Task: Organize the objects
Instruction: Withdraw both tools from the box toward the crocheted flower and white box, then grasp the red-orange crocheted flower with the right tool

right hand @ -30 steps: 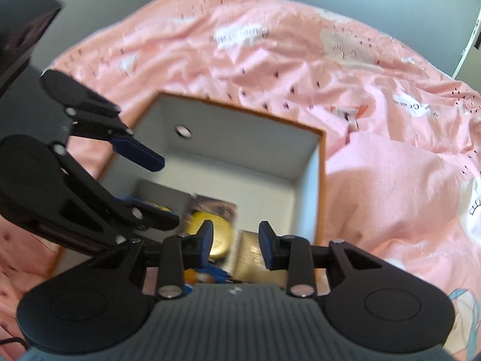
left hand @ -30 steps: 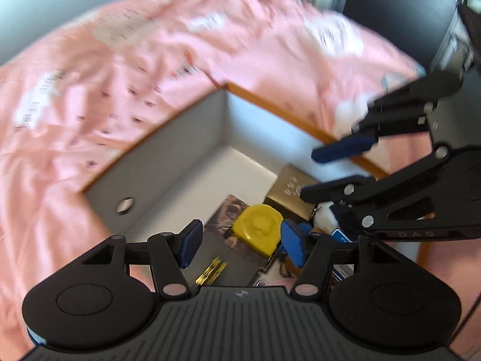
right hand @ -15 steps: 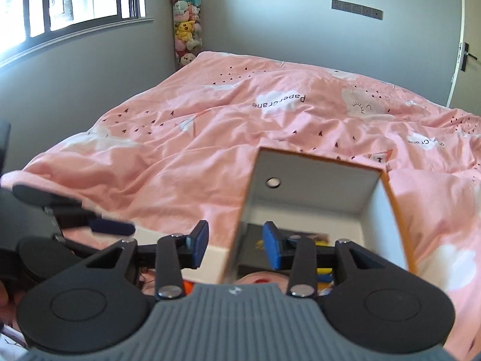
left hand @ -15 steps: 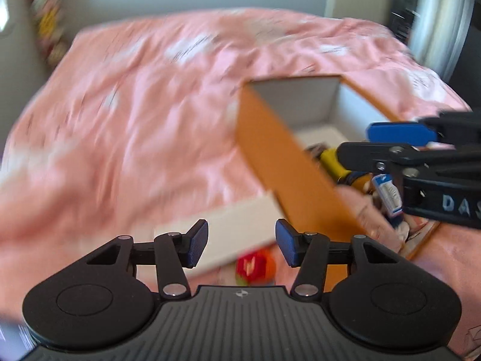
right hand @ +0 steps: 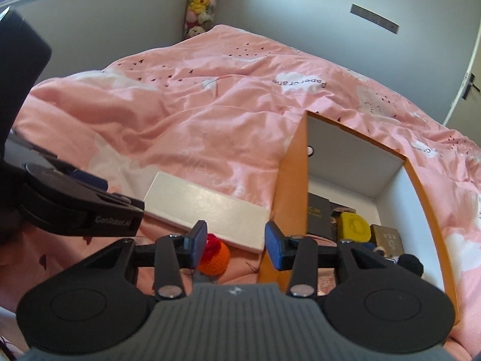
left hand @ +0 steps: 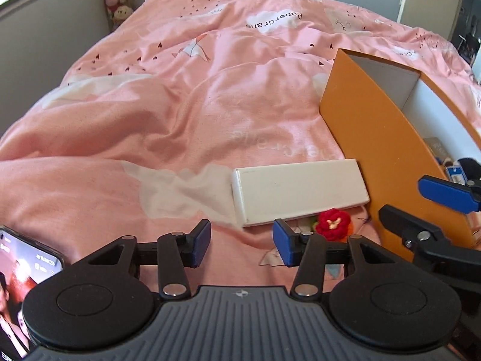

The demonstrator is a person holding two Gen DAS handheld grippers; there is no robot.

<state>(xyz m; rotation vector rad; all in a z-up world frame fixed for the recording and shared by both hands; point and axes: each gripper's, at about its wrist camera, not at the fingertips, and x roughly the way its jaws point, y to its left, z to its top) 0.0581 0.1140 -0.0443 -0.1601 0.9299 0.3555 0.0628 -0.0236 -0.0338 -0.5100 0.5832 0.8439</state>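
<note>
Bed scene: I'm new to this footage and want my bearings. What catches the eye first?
The pink duvet fills both views. On it stands an open orange box, white inside, with a yellow item and other things at its bottom. Beside the box lies a flat white box, with a small red and orange crochet toy at its near edge; neither the left gripper nor the right gripper holds anything.
</note>
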